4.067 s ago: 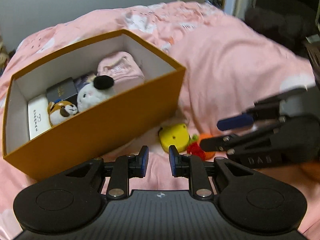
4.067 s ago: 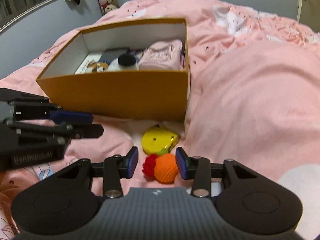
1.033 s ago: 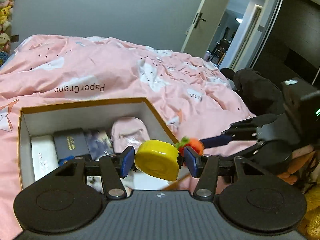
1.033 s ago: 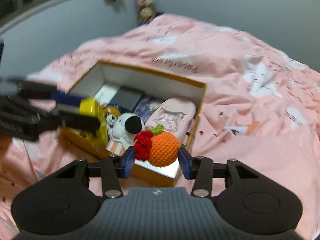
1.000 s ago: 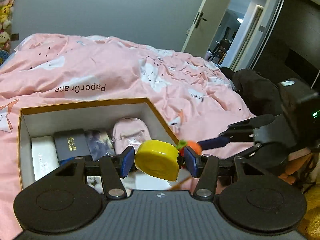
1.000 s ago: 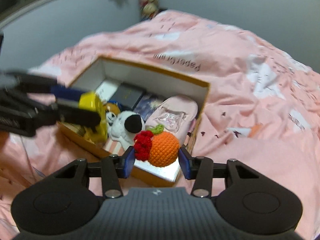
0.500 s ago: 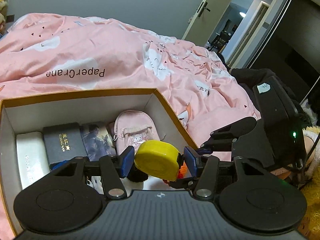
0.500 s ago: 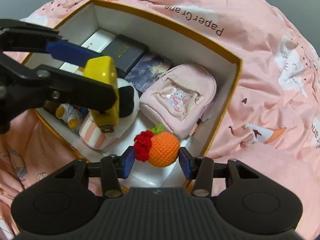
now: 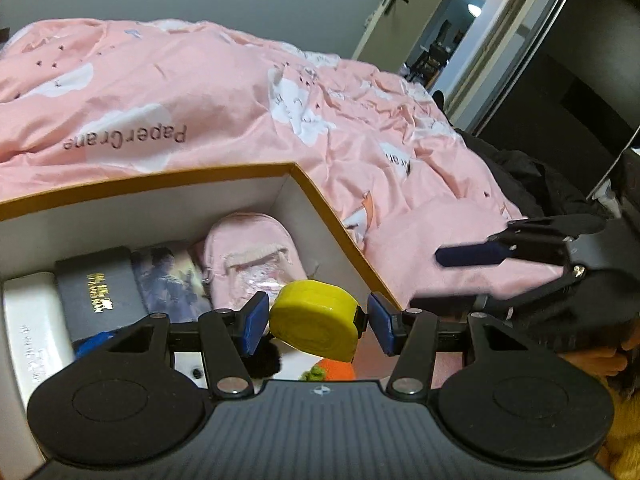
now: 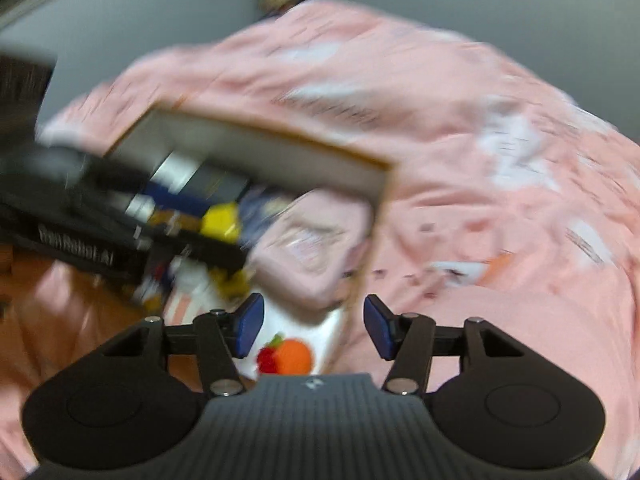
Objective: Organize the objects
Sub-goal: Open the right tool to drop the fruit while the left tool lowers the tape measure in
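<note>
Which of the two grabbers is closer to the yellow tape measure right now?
Left. The left gripper has the yellow tape measure right between its fingers, over the orange box. The right gripper hangs open farther off, beside the box.

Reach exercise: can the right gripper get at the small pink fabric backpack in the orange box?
Probably yes: the right gripper is open and empty, and the small pink fabric backpack lies uncovered ahead.

The round yellow tape measure hangs on edge above the open orange box, over its near right corner. The crocheted orange fruit, with red berries, lies on the box floor in that corner.
</note>
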{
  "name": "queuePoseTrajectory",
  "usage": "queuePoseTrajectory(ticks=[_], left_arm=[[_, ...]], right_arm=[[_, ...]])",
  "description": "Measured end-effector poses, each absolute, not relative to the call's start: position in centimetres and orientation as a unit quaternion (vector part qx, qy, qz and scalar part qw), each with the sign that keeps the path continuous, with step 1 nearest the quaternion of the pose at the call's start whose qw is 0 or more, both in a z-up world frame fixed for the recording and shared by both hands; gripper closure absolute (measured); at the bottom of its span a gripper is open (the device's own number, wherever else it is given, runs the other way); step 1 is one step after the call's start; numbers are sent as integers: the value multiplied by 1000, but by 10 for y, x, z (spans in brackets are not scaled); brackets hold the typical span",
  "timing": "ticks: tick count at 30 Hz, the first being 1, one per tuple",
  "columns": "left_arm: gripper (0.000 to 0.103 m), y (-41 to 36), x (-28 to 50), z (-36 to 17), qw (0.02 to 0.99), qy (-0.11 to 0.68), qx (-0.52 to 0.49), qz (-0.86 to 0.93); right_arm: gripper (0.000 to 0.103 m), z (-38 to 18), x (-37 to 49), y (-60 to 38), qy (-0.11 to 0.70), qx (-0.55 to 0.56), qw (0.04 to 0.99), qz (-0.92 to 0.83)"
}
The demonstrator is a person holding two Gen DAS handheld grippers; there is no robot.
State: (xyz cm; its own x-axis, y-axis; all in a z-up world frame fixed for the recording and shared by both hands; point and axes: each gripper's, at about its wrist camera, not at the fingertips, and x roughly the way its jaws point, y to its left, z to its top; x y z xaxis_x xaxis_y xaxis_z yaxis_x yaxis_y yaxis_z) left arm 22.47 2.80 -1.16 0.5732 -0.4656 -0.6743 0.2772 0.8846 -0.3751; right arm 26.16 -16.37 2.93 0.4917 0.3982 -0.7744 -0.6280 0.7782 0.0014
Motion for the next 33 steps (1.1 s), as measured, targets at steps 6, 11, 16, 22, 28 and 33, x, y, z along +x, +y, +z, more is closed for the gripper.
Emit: queuePoseTrajectory(ticks=[6,11,16,22,28,33], left_arm=[[41,0,234,-26,868,445,-62,-212],[41,-8,243,-39,857,472,-38,-200],[41,-21,251,-47,846,500,-14,-183],[41,-29,260,-53,837,523,18,-159],[40,-45,264,-61,826,538,73,-150],[40,-45,264,-60,823,539,85,-161]], right_arm=[[45,5,269,-187,400,-21,886,232],[45,-10,270,-184,387,-3,895,222],[45,-15,270,-195,385,2,898,212],[45,-20,270,-202,383,7,900,207],[45,-22,269,-203,383,11,899,210],[44,-22,268,-204,385,11,899,210]])
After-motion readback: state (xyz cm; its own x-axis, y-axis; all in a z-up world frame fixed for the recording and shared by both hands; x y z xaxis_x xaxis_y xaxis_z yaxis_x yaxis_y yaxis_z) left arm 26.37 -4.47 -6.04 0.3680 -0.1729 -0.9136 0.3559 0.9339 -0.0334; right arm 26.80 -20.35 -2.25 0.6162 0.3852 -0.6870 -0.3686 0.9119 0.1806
